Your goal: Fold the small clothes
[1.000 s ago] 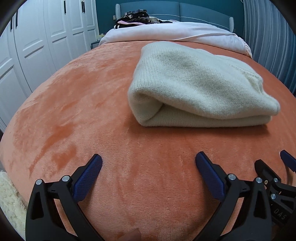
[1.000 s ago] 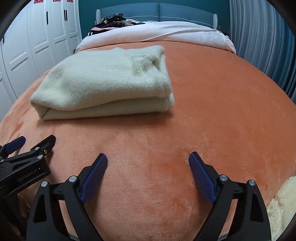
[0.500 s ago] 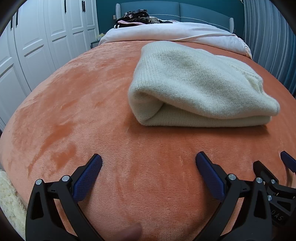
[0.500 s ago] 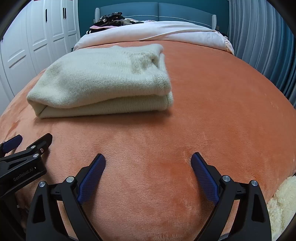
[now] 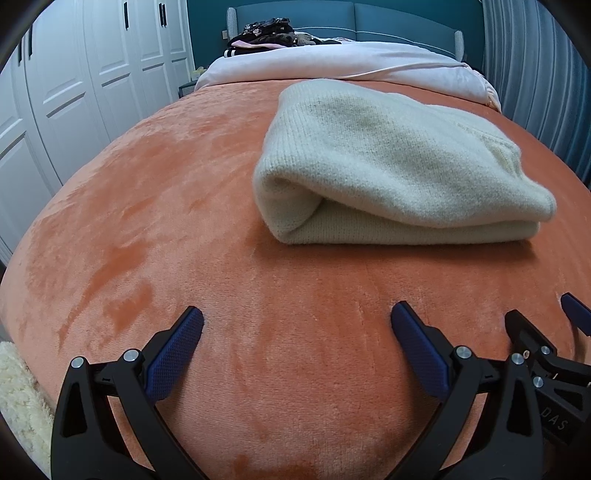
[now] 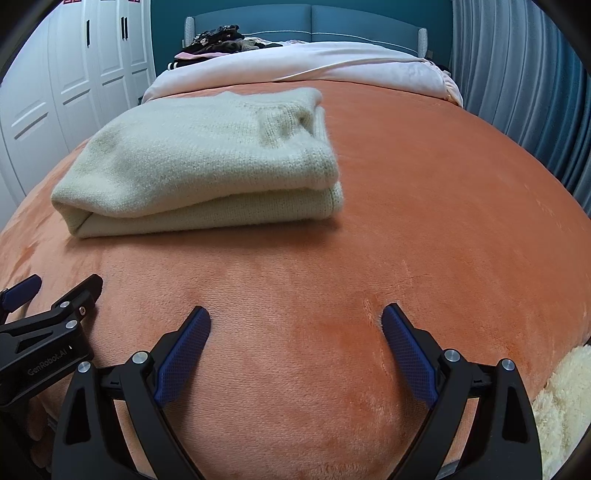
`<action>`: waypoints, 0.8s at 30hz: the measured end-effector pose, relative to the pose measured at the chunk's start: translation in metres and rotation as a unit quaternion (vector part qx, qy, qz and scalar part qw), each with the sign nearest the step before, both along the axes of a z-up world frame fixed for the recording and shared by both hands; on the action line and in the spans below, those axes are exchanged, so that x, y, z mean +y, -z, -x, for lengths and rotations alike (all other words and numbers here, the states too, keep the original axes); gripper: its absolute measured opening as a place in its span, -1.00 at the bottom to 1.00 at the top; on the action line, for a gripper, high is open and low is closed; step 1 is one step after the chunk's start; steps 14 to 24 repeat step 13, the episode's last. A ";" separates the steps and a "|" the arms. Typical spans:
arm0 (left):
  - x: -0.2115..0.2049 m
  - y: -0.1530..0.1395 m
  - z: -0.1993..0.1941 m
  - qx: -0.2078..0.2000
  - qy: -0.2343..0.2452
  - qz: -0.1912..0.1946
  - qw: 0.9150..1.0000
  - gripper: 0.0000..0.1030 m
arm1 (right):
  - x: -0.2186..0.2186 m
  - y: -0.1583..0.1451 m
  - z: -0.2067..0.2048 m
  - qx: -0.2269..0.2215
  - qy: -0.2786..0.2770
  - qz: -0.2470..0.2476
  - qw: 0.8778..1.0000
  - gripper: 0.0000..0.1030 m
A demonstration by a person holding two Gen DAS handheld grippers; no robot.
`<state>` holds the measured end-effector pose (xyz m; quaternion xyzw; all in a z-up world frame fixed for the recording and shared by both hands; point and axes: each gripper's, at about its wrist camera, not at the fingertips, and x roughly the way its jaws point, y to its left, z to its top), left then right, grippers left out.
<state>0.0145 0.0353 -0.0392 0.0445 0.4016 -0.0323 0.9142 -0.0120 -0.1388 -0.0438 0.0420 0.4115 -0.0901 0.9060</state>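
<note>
A cream knitted sweater point(image 5: 391, 166) point(image 6: 207, 158) lies folded into a thick rectangle on the orange blanket point(image 5: 177, 192) point(image 6: 424, 192) of a bed. My left gripper point(image 5: 295, 321) is open and holds nothing, hovering over the blanket well short of the sweater's near edge. My right gripper point(image 6: 295, 319) is also open, with nothing between its blue pads, near the bed's front edge. Each gripper shows at the side of the other's view: the right gripper point(image 5: 543, 332) beside the left one, the left gripper point(image 6: 59, 291) beside the right one.
A pale pink duvet point(image 5: 332, 62) and a heap of dark clothes point(image 5: 266, 31) lie at the head of the bed by a teal headboard point(image 6: 314, 18). White wardrobe doors point(image 5: 74, 92) stand left, a grey curtain point(image 6: 517, 74) right. A fluffy cream rug point(image 6: 565, 398) lies below.
Both grippers have drawn back and shifted only slightly; the sweater has stayed folded in the same place. A fingertip seen at the bottom of the left wrist view is gone.
</note>
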 end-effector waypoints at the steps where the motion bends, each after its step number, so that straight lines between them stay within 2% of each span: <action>1: 0.000 0.000 0.000 -0.001 0.000 -0.001 1.000 0.91 | 0.000 0.000 0.000 0.000 0.000 0.000 1.000 0.79; 24: -0.001 0.002 0.001 -0.004 -0.001 -0.005 1.000 0.91 | 0.001 0.000 0.000 0.000 0.000 0.001 1.000 0.79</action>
